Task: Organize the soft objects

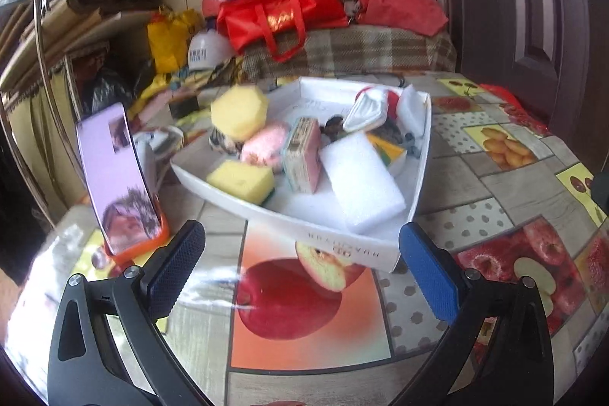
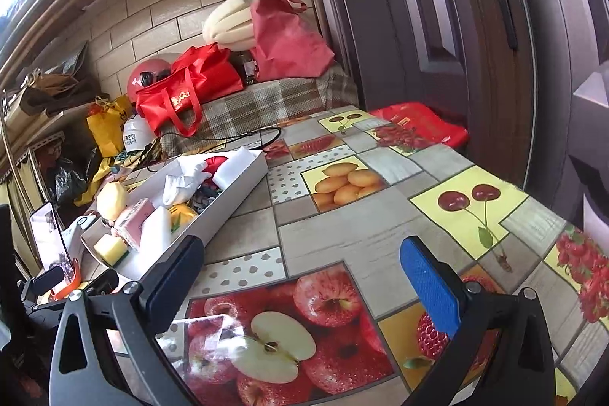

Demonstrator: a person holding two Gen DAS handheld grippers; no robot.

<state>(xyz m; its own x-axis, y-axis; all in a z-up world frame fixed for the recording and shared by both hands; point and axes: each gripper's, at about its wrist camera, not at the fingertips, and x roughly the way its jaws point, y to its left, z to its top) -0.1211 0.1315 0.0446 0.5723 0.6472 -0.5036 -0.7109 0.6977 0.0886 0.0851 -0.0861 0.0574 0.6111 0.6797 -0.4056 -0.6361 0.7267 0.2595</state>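
Observation:
A white cardboard box [image 1: 422,155] sits on the fruit-print tablecloth, holding several soft items: a white foam block [image 1: 361,177], a yellow sponge with green backing [image 1: 241,181], a pink scrubber [image 1: 264,145], a pink-and-green wrapped sponge [image 1: 302,155], a yellow hexagonal sponge [image 1: 238,111] and white cloths [image 1: 367,111]. My left gripper [image 1: 300,253] hangs open just before the box's near corner, holding nothing. My right gripper [image 2: 302,265] is open over bare tablecloth, to the right of the box [image 2: 228,200], with nothing between its fingers.
A phone [image 1: 118,177] in an orange stand stands left of the box. Behind the table a plaid-covered bench [image 1: 361,52] carries red bags [image 1: 281,10], a helmet and foam. A dark door [image 2: 437,44] is on the right. A black cable [image 2: 247,136] lies beyond the box.

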